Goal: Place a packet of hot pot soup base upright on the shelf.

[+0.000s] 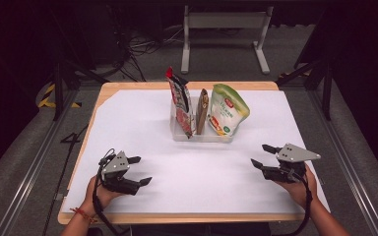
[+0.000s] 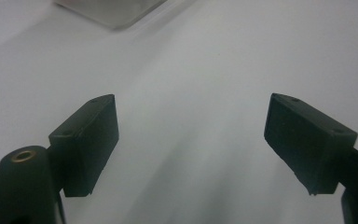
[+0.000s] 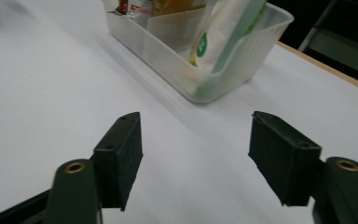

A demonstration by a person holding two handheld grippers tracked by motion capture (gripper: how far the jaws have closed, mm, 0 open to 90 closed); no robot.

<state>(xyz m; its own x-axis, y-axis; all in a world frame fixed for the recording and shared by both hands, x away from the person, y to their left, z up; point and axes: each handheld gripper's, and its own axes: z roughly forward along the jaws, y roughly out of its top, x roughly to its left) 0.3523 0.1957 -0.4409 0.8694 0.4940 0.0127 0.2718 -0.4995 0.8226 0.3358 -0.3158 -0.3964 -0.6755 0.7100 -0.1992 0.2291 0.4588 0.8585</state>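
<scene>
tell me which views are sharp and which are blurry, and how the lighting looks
High view: sharp, white table brightly lit, room around it dark. Left gripper view: jaws crisp, clear bin beyond them soft. Right gripper view: jaws crisp, bin and green pouch slightly soft, far left corner smeared.

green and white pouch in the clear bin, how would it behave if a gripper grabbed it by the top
The green and white pouch looks puffy and soft, so it would probably dent and flex. It leans against the clear bin's wall, so it may flop once lifted. Its glossy film could be slippery.
</scene>
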